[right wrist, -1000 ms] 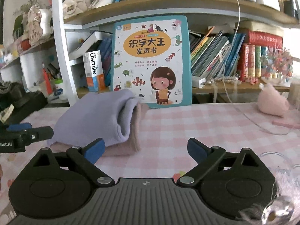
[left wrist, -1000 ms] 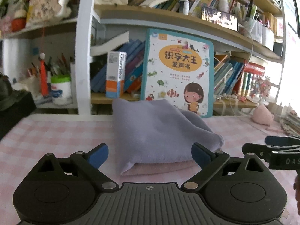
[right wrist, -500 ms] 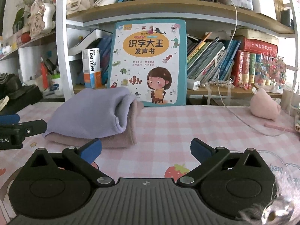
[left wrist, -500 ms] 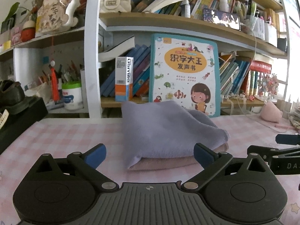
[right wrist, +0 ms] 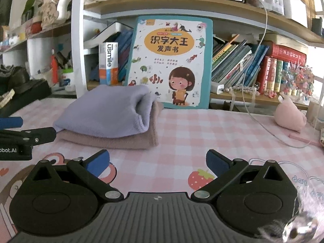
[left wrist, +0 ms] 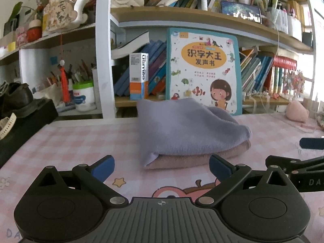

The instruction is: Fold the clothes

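Both my left gripper (left wrist: 161, 164) and right gripper (right wrist: 157, 160) released, empty; lavender fleece (right wrist: 105, 111) lies folded atop folded pink fleece (right wrist: 113, 140).

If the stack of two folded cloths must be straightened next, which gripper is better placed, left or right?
Probably the left gripper: open, with the purple cloth and pink cloth directly ahead between its fingers. The right gripper, also open, faces bare tablecloth; the stack lies off to its left.

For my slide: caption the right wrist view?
Open right gripper facing folded lavender cloth stacked on pink cloth.
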`<action>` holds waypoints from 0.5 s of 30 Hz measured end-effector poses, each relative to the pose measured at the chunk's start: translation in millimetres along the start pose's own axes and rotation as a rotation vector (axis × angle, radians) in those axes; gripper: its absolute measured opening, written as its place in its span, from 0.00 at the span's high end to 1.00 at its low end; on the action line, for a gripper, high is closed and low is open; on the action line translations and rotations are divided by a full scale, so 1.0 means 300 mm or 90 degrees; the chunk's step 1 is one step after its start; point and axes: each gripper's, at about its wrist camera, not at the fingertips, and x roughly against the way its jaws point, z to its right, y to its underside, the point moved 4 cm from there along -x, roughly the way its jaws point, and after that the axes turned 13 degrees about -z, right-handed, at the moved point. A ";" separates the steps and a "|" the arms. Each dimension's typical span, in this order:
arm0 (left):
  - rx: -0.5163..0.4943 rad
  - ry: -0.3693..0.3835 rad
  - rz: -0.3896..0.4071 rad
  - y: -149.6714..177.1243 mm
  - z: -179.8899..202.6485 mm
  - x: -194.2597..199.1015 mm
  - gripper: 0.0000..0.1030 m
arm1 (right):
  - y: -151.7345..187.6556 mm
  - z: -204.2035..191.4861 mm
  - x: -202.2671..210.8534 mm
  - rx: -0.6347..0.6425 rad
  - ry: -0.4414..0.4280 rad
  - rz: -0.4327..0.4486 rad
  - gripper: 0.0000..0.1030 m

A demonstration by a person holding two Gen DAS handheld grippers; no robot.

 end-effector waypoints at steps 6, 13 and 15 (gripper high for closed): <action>-0.017 -0.014 0.006 0.017 0.014 0.002 0.00 | 0.012 -0.023 0.008 0.012 0.004 0.002 0.01; -0.019 -0.015 -0.002 0.023 0.012 -0.016 0.00 | 0.009 -0.029 -0.008 0.033 0.024 0.008 0.01; -0.016 -0.020 0.000 0.025 0.010 -0.015 0.00 | 0.010 -0.028 -0.012 0.032 0.024 0.006 0.01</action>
